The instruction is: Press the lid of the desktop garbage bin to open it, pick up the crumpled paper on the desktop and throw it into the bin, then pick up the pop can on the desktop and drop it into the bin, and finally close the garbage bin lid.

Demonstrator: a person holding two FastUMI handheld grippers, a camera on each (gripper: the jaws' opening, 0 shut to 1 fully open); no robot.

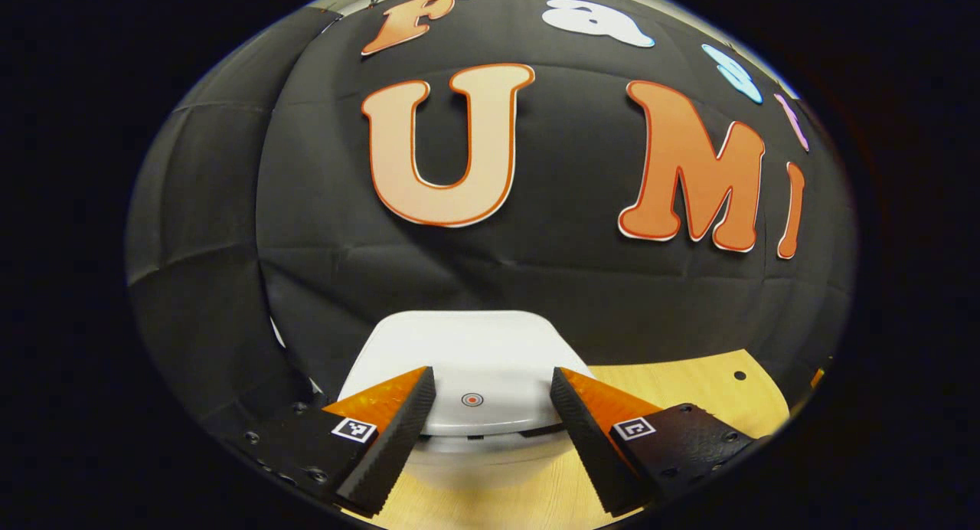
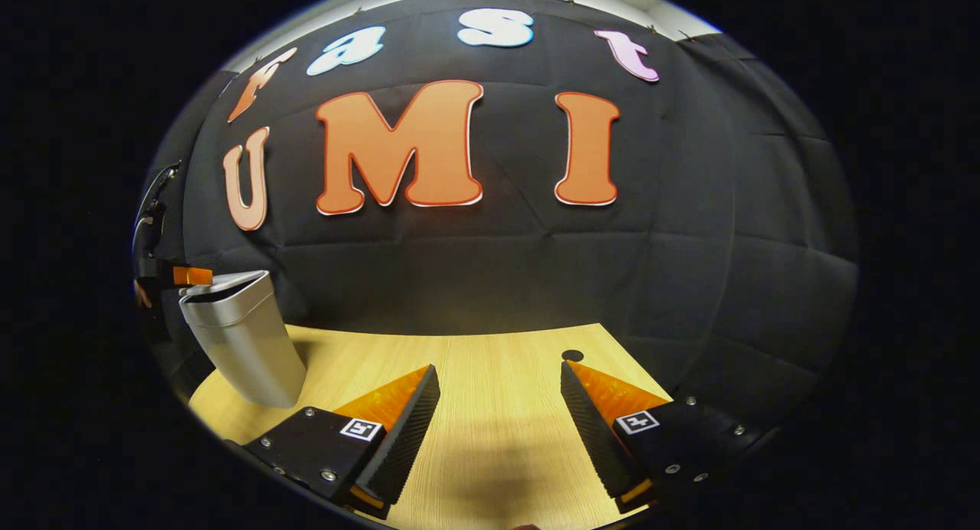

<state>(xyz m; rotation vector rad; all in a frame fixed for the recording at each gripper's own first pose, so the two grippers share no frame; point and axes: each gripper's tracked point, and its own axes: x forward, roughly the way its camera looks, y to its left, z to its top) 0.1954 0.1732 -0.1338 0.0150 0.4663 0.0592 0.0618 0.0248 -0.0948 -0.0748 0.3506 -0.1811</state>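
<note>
White plastic desktop garbage bin (image 1: 467,377) with glossy lid sits at the back-left of the light wooden desktop (image 1: 689,384). Left gripper (image 1: 492,398) spread wide, just above the lid – contact unclear. Right gripper (image 2: 499,404) spread over bare wood, well right of the bin (image 2: 243,338).

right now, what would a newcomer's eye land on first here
First, the white bin lid with its small round button, dead centre between the open left claw. Then, in the right gripper view, the silvery bin at far left on the wooden desktop, ahead of the open right claw.
</note>
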